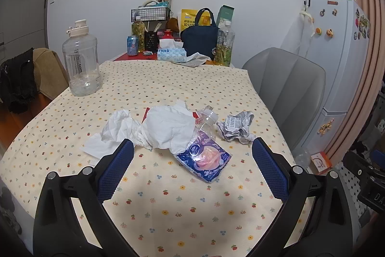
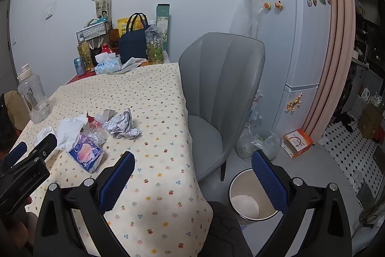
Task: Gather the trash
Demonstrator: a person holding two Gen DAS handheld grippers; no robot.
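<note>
Trash is lying in one heap mid-table on the dotted cloth (image 1: 168,204). Going left to right: crumpled tissue (image 1: 166,127) is sitting at the left, overlapping a crushed clear bottle (image 1: 207,122); a blue wrapper (image 1: 204,158) is lying just in front of the bottle, touching it; a printed paper ball (image 1: 237,128) is sitting at the right, slightly apart. The left gripper (image 1: 192,148) is hovering over the near side of the heap, fingers spread wide, holding nothing, the wrapper between them in view. Further right, the right gripper (image 2: 192,160) is hanging off the table's edge, fingers likewise spread and empty, looking down toward a white bin (image 2: 250,199) on the floor beside the grey chair (image 2: 221,88). Step in hand, as judged: first pick from the heap. Advice: the left gripper should be coming down on the wrapper or tissue bulk, closing on a thick fold, not a thin flat edge. Risk: the bottle rolling, tissue dragging neighbours along. The bin is sitting well to the right, so carry low across the edge.
</note>
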